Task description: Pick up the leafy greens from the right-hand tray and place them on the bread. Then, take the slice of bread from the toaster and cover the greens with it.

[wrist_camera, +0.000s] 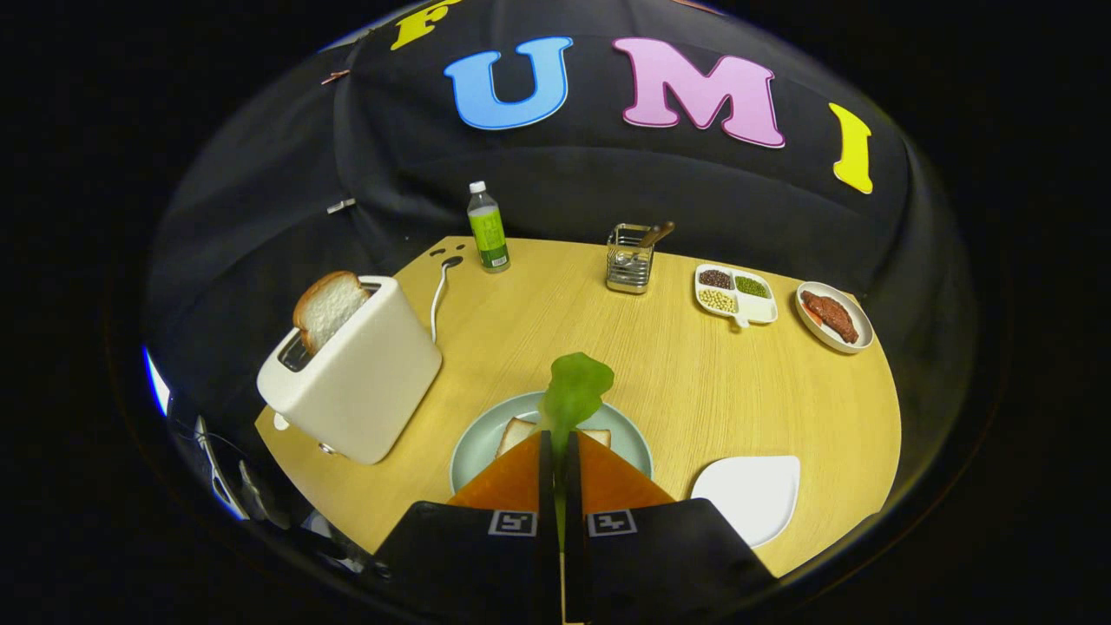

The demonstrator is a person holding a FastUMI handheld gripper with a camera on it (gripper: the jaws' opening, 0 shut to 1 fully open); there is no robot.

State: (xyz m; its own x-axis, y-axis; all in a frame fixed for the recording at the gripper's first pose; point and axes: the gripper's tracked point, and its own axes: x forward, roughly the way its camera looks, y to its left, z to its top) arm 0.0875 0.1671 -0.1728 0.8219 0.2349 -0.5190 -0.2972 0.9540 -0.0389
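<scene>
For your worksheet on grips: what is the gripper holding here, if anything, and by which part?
The gripper is shut on the leafy greens, pinched at the lower stem end, leaf sticking up above the plate.

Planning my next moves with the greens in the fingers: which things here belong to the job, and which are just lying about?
Job:
- leafy greens, pinched between the shut fingers
- bread on the plate
- slice standing in the toaster
- white tray, bare

Lying about:
- bottle
- utensil holder
- divided dish of beans
- meat plate
</scene>
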